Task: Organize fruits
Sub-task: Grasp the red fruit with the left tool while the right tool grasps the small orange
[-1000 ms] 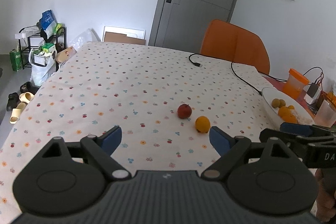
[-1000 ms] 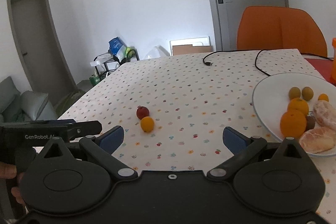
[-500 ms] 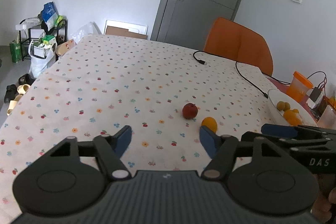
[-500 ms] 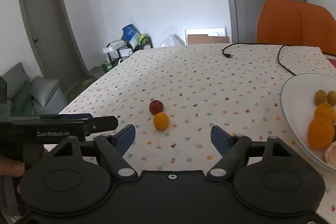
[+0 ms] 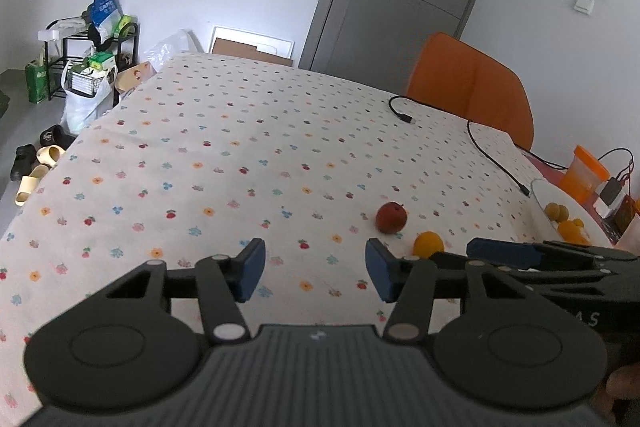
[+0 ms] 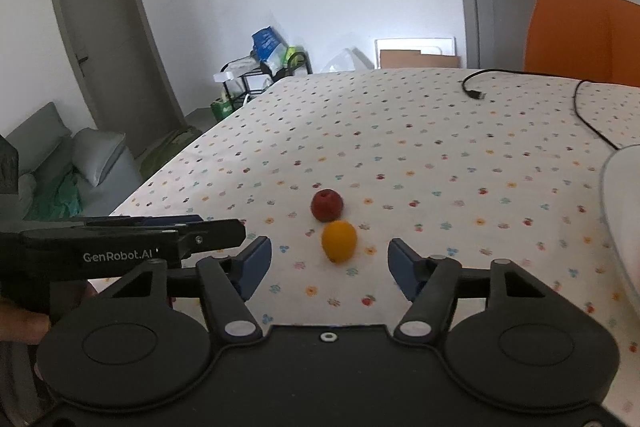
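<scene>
A small red fruit [image 6: 327, 205] and an orange fruit [image 6: 339, 241] lie side by side on the flowered tablecloth; they also show in the left wrist view, red [image 5: 391, 217] and orange [image 5: 428, 244]. My right gripper [image 6: 330, 267] is open and empty, with the orange fruit just ahead between its fingers. My left gripper [image 5: 315, 273] is open and empty, left of both fruits. A white plate [image 5: 538, 193] with several orange and green fruits sits at the right; its rim shows in the right wrist view [image 6: 614, 195].
A black cable [image 5: 486, 151] runs across the far right of the table. An orange chair [image 5: 468, 95] stands behind it. An orange cup [image 5: 586, 177] and a charger sit beyond the plate. A rack with bags [image 5: 86, 55] stands left of the table.
Both grippers have swung left and narrowed their opening somewhat. The right gripper has come closer to the orange fruit, and most of the plate has left its view.
</scene>
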A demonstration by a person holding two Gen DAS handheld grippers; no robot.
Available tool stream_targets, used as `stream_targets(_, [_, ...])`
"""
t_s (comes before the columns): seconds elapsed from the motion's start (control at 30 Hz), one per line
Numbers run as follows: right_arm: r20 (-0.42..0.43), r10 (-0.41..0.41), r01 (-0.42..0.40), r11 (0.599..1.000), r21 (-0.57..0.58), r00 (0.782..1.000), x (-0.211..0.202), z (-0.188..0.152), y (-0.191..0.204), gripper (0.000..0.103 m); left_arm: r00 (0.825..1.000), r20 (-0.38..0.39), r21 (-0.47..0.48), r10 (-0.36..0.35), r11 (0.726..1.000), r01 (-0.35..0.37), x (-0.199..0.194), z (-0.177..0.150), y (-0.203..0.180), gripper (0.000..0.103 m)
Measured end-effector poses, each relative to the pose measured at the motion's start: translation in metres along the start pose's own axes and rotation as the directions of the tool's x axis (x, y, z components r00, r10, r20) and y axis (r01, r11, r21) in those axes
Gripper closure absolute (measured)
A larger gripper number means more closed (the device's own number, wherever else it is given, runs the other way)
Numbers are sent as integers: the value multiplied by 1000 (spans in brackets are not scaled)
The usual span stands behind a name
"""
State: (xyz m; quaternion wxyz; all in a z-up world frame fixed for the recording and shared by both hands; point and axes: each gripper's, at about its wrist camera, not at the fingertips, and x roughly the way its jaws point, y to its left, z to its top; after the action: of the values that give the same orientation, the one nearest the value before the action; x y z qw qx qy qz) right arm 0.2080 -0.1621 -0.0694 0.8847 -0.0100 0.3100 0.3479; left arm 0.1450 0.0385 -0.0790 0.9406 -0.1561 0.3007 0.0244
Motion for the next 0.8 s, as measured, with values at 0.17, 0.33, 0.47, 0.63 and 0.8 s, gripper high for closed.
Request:
stream_targets(0.17, [-5,3,-3,1000,-4,1000,10,3,4,42,1000,-13,1,-4,1000,4,6,2,2,54])
stream_targets(0.33, [-26,6,-6,1000,9,1000,21,2,1,65,1000,-16,7,-10,1000,10,12,5,0,55])
stream_targets(0.47, [-25,2,-2,1000,20,1000,24,1,-5,82,1000,-22,14,-20,1000,20,18,7,-5,55])
stream_targets(0.63, [-9,-5,5,999,43,1000,21,2,-14,82,999,-31,32,-38,999,39,27,10,-15,57])
stream_targets(0.8, [4,-22,21,998,65,1000,15,3,-24,82,998,-42,48,-55,997,57,35,13,-26,57])
